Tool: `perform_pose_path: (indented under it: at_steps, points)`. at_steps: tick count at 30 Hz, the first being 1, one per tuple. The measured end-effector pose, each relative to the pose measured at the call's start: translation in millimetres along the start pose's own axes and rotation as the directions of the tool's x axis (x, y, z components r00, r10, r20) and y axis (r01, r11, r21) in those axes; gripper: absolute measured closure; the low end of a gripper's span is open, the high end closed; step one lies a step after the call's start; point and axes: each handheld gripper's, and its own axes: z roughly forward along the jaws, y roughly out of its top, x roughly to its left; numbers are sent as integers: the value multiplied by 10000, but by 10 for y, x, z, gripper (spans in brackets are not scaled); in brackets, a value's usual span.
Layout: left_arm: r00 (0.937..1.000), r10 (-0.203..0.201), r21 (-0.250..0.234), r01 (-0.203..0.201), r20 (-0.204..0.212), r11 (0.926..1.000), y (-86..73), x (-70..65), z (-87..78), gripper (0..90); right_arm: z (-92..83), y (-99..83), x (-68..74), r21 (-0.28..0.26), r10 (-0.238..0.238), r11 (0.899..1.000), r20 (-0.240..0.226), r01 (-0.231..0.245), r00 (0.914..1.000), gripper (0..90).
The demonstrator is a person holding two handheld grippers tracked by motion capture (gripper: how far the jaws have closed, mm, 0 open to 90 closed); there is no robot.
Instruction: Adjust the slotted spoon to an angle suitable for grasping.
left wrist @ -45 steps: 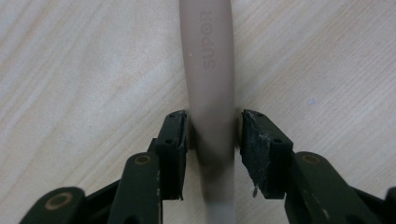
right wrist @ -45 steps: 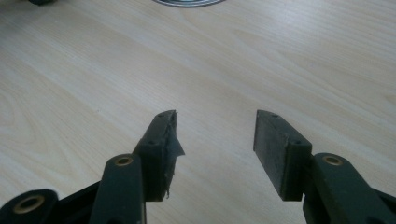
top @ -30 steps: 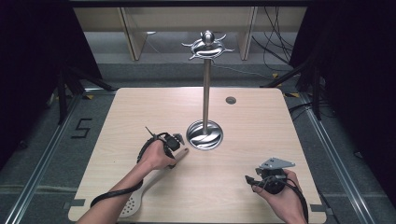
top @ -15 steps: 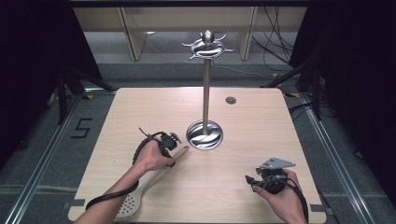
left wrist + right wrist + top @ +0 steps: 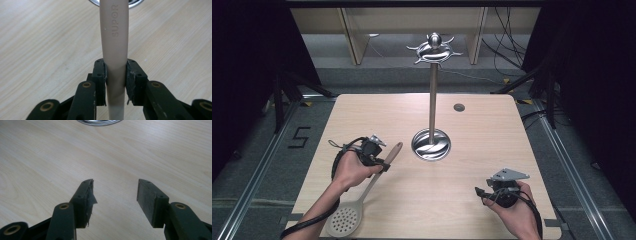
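A beige slotted spoon (image 5: pixel 362 200) lies slanted at the table's front left, its perforated head (image 5: pixel 344 220) near the front edge and its handle tip toward the stand. My left gripper (image 5: pixel 384 164) is shut on the handle; in the left gripper view the handle (image 5: pixel 114 37), marked SUPOR, runs up between the two pads (image 5: pixel 131 80). A tall steel utensil stand has a round base (image 5: pixel 431 144), a thin pole and a hooked top (image 5: pixel 433 50). My right gripper (image 5: pixel 479 192) hovers at the front right, open with nothing between its pads (image 5: pixel 147 200).
The wooden table (image 5: pixel 492 150) has a small dark round hole (image 5: pixel 459 107) at its back right. Dark floor, cables and frame legs surround the table. The stand's base rim (image 5: pixel 98 122) shows at the top of the right gripper view.
My left gripper has moved slightly back and left, drawing the spoon with it. The right gripper has barely shifted.
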Motion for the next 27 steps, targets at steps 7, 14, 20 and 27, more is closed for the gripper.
perform_pose_path:
  at_steps: [7,14,20,27]
  points:
    - [9996,-248,-1085,230,-149,9938,-106,40,-232,711,2,0,2,-8,97,10000,-45,-97,9999,474]
    - [9989,-360,-2052,289,-310,9783,-222,63,-473,711,2,-3,-10,-165,-91,9998,87,92,9999,473]
    - [9990,-314,-2696,213,-331,9627,-321,69,-627,712,7,0,-22,-304,-197,9993,113,200,9997,472]
    - [9962,-836,-3860,672,-258,9200,-448,54,-808,712,0,6,-16,-279,-32,9996,120,35,9999,472]
